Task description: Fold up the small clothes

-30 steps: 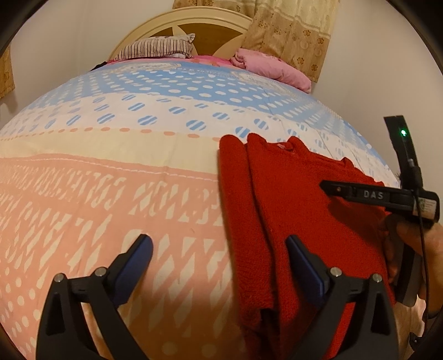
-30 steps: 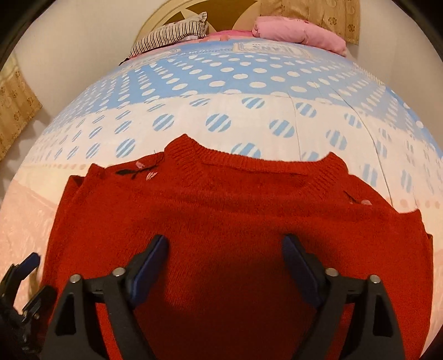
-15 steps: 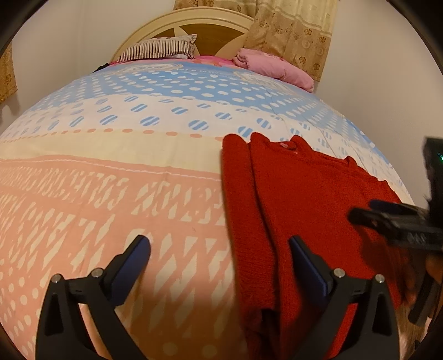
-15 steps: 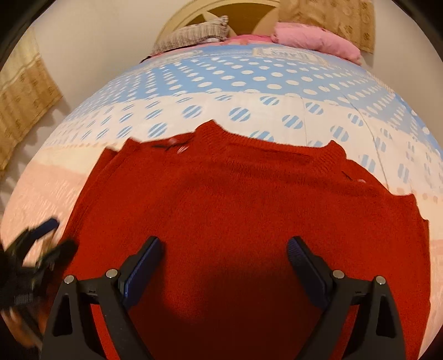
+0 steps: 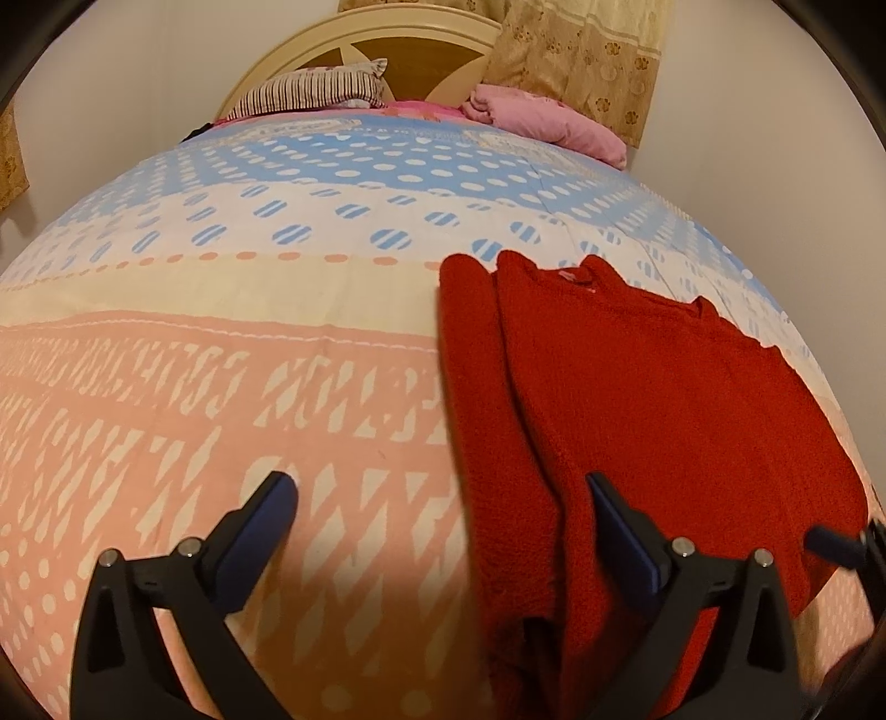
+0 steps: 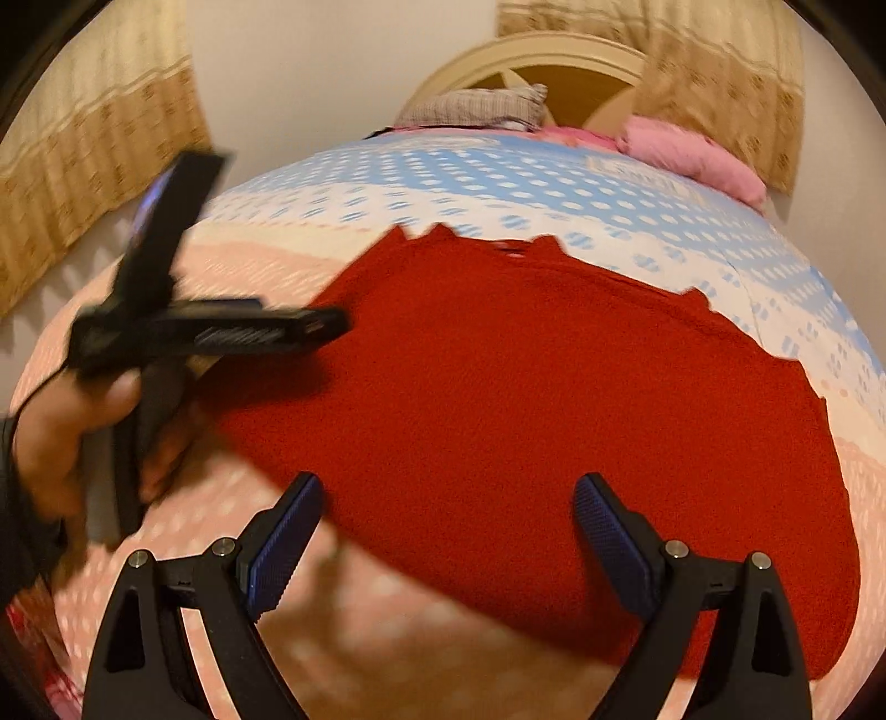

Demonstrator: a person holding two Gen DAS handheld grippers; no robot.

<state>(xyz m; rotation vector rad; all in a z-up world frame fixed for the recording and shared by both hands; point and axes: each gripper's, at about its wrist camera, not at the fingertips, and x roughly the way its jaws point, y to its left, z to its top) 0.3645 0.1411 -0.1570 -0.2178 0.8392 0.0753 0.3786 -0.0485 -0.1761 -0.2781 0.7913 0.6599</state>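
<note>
Left gripper (image 5: 443, 498) is held with jaws spread wide, nothing between them. Red knitted sweater (image 5: 637, 399) is laid flat on patterned bedspread (image 5: 221, 360); the gripper's right finger (image 5: 626, 531) is seen over its left edge.

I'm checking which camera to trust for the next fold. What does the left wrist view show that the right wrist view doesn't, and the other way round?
Only the left wrist view shows the left gripper from behind, open over the bedspread, and the folded sleeve strip along the sweater's near edge. Only the right wrist view shows the hand holding the left gripper, and the right gripper, open above the hem. Both show the red sweater lying flat, the pink pillow and the headboard.
</note>
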